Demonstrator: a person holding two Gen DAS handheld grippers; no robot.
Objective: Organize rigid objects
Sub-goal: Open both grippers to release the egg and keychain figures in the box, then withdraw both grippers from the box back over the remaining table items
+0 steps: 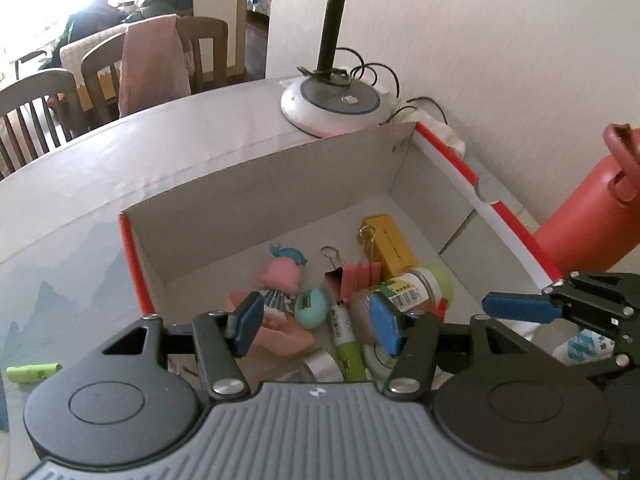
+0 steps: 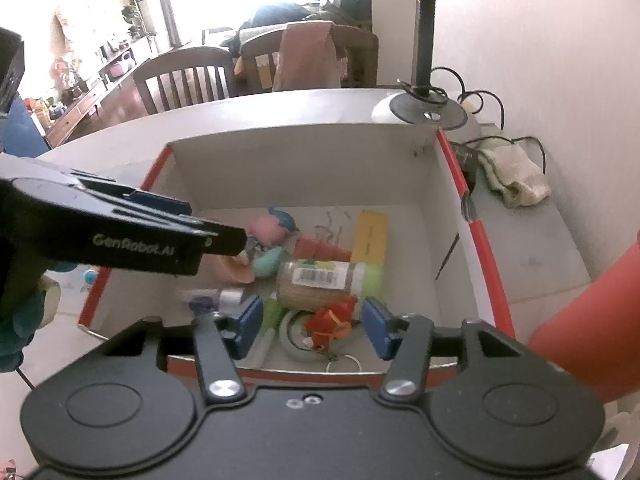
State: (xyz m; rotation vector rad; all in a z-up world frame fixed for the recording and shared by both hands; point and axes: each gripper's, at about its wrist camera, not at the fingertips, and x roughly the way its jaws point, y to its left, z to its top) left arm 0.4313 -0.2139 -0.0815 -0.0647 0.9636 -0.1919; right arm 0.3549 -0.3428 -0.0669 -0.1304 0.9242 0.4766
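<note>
A white cardboard box with red edges holds several small objects: a pink doll, a teal egg, pink binder clips, a yellow box, a spice jar, a green glue stick, tape rolls and a red keychain toy. My left gripper is open and empty above the box's near part. My right gripper is open and empty above the keychain toy; it also shows in the left wrist view.
A lamp base with cables stands behind the box. A red bottle stands right of it. A green roll lies on the table at left. A cloth lies by the wall. Chairs stand beyond the table.
</note>
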